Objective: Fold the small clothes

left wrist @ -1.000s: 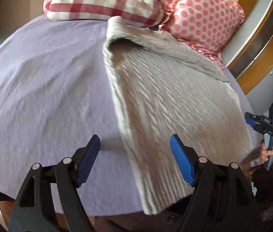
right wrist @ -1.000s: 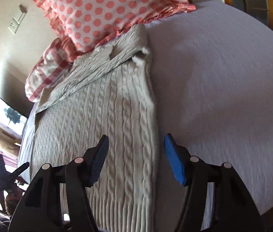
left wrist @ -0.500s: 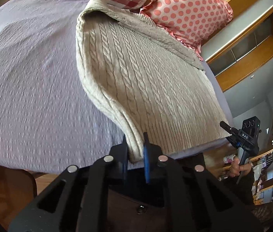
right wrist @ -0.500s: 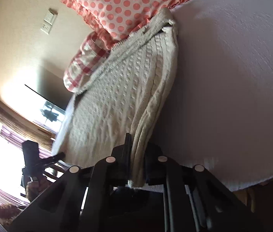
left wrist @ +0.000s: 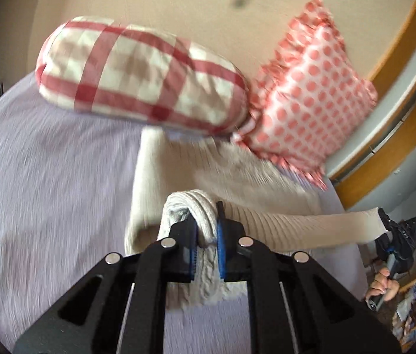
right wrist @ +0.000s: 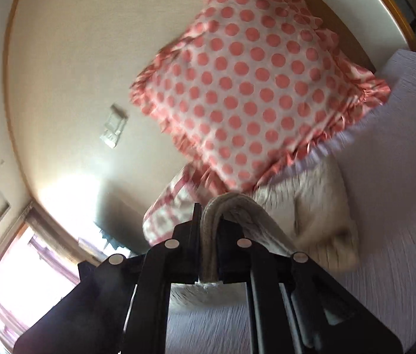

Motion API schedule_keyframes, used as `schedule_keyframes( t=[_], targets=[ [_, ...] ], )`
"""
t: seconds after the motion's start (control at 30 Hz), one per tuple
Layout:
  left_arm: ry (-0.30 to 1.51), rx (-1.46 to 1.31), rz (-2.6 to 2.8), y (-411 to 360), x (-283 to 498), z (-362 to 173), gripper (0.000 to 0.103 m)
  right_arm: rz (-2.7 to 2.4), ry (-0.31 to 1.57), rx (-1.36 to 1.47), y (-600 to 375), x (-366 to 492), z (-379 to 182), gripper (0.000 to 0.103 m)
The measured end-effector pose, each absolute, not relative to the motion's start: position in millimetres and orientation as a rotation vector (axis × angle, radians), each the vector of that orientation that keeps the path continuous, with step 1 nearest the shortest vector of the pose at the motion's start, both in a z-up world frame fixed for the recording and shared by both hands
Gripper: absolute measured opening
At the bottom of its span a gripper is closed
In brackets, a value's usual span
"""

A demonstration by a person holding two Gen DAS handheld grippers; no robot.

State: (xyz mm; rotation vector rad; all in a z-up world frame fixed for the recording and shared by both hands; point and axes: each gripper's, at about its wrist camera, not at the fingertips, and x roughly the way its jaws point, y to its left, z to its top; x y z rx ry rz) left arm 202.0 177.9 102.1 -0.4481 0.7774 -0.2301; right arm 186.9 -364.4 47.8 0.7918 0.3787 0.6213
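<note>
A cream cable-knit sweater (left wrist: 160, 177) lies on the lilac bed (left wrist: 45, 191), its top end by the pillows. My left gripper (left wrist: 207, 230) is shut on the sweater's ribbed hem, lifted above the bed and carried toward the pillows. The hem stretches taut to the right to my right gripper (left wrist: 391, 230), seen far right in the left wrist view. In the right wrist view my right gripper (right wrist: 210, 236) is shut on the hem's other corner, and the sweater (right wrist: 320, 206) bunches on the bed below it.
A red-checked pillow (left wrist: 137, 70) and a pink polka-dot pillow (left wrist: 311, 100) lean on the wall at the bed's head. The polka-dot pillow also shows in the right wrist view (right wrist: 255, 82). Wooden shelving (left wrist: 399, 112) stands right of the bed.
Both grippers closed on the hem corners at the bed's near edge, then lifted and carried the hem forward over the sweater toward the pillows. The view is blurred with motion.
</note>
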Motion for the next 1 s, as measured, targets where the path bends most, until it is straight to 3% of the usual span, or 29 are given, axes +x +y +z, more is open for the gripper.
schedule_keyframes(
  t=[0.13,0.27,0.37,0.43,0.47,0.5,0.53,0.57,0.6,0.7,0.83,1.0],
  targets=[
    [0.810,-0.426,-0.148,176,295,90,0.010,0.496,0.462,0.798,-352,285,33,0.008],
    [0.937,-0.382,-0.066,168,362,54,0.011,0.299,0.662,0.807,-339,364,-13,0.009],
    [0.979,-0.402,-0.058,168,376,40,0.015,0.256,0.788,0.908,-343,389,-38,0.013],
    [0.948,-0.427,-0.086,171,372,45,0.021,0.293,0.750,0.928,-347,390,-33,0.026],
    [0.924,-0.428,-0.098,174,369,50,0.030,0.314,0.727,0.920,-348,388,-28,0.039],
    [0.889,-0.407,-0.073,178,363,59,0.051,0.345,0.699,0.911,-348,384,-21,0.055],
    [0.867,-0.393,-0.051,181,359,65,0.060,0.375,0.672,0.905,-348,381,-15,0.066],
    [0.824,-0.378,-0.031,186,351,75,0.066,0.361,0.623,0.889,-349,372,-6,0.091],
    [0.798,-0.373,-0.025,190,344,83,0.067,0.329,0.565,0.873,-351,362,2,0.099],
    [0.742,-0.372,-0.047,201,316,101,0.070,0.347,0.399,0.842,-358,327,21,0.101],
    [0.773,-0.396,-0.229,182,294,101,0.073,0.496,0.533,0.709,-320,312,20,0.101],
    [0.963,-0.291,-0.164,149,311,50,0.074,0.406,0.778,0.542,-279,315,-16,0.101]
  ],
)
